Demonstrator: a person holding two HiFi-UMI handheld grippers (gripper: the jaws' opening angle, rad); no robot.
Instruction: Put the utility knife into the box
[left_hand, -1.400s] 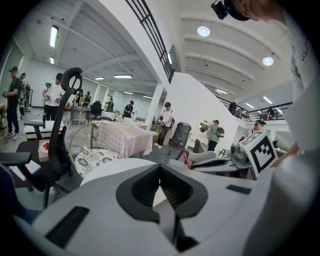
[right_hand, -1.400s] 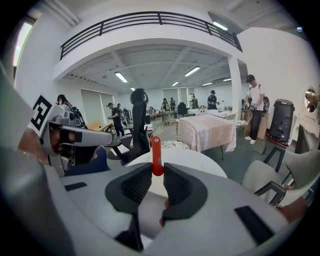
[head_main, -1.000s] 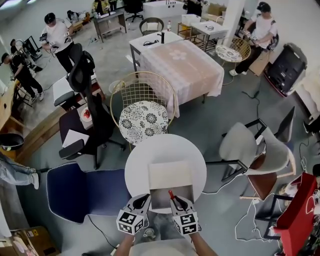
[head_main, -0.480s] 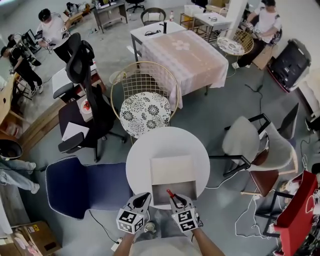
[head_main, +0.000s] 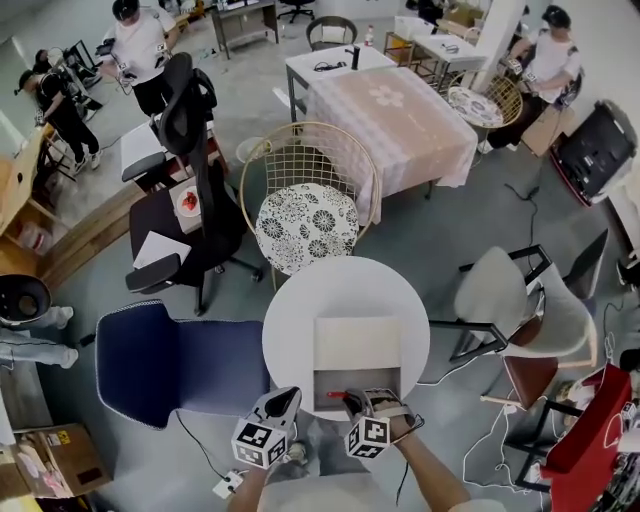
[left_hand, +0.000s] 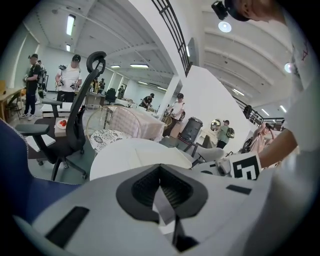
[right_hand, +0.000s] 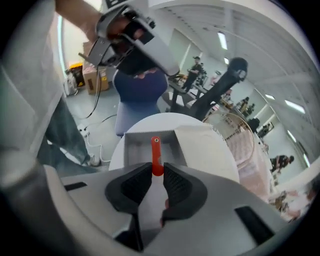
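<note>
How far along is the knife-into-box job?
Done: the utility knife is picked up and the box stands open. In hand: the right gripper clamps the knife, its tip over the box's open compartment. Left: lower it in and release. The left gripper hangs nearby, empty.

Bottom centre of the head view: the light grey moulded-plastic left gripper (head_main: 286, 399) and its twin, the right gripper (head_main: 352, 400), each carry at the rear a cube (head_main: 258, 443) faced with black-and-white square markers. Seen by their own cameras, both are smooth pale grey shells cut with dark rectangular slots (left_hand: 66, 226), their jaws lined with black ribbed pads (right_hand: 176, 186). The person's pale top (head_main: 330, 497) runs along the lower edge, forearms bare.
</note>
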